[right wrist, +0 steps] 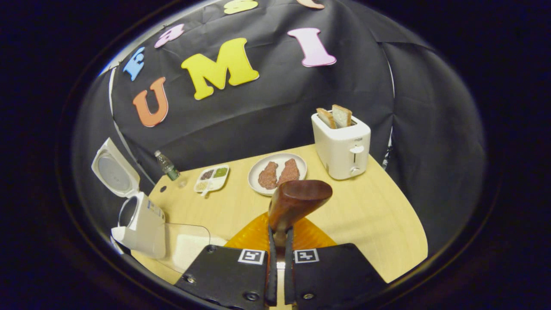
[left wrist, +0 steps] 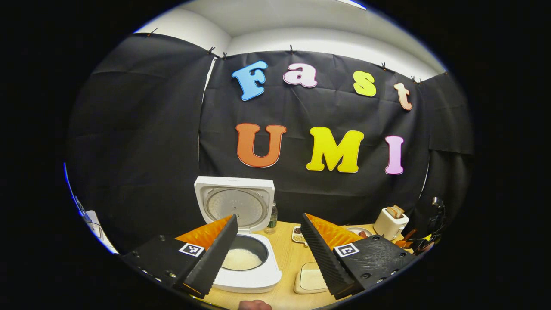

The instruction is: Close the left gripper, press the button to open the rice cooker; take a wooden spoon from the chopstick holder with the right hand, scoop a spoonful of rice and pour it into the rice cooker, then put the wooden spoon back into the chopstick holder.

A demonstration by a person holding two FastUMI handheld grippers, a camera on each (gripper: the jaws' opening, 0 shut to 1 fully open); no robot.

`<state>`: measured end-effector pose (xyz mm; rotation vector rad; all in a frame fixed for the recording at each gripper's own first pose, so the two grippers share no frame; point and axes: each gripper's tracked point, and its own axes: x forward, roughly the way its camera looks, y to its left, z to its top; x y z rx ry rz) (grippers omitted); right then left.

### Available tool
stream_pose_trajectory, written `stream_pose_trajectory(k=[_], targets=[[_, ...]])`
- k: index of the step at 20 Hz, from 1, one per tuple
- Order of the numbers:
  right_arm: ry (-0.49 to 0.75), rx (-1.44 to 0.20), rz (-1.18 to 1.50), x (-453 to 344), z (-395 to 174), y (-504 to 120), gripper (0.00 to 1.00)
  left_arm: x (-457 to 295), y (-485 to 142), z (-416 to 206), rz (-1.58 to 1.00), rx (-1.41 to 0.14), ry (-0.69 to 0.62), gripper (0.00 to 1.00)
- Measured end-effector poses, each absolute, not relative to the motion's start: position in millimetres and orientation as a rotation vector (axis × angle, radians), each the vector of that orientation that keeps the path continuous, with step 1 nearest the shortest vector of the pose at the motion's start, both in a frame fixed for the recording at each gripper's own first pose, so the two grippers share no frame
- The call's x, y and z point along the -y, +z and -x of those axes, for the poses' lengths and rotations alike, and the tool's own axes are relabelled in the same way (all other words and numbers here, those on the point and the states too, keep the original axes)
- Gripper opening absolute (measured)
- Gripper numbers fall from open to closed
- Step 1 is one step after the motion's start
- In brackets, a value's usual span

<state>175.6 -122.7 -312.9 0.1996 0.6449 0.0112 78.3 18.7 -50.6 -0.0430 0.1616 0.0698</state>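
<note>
I am holding my left hand-held gripper (left wrist: 269, 241) with its jaws spread wide above the rice cooker (left wrist: 247, 262), which is standing on the tabletop (left wrist: 288, 258) with its lid raised and rice (left wrist: 241, 259) inside. My right hand-held gripper (right wrist: 279, 241) is clamping the wooden spoon (right wrist: 297, 200) by its handle, bowl pointing forward above the tabletop.

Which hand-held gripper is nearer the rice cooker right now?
Left. The left hand-held gripper hovers open just above the rice cooker; the right hand-held gripper, clamping the wooden spoon, sits off to its side.
</note>
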Motion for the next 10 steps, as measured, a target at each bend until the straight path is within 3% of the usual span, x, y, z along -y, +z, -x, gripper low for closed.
stream_pose_trajectory(k=[6, 10], targets=[[0.031, -0.655, -0.153, 113.7, -176.4, -342.0, 0.13, -24.3, -39.6, -75.7, 0.05, -0.163, 0.102, 0.94], [0.022, -0.63, -0.143, 119.7, -178.9, -338.4, 0.2, -35.0, -29.6, -82.0, 0.033, -0.145, 0.116, 0.94]])
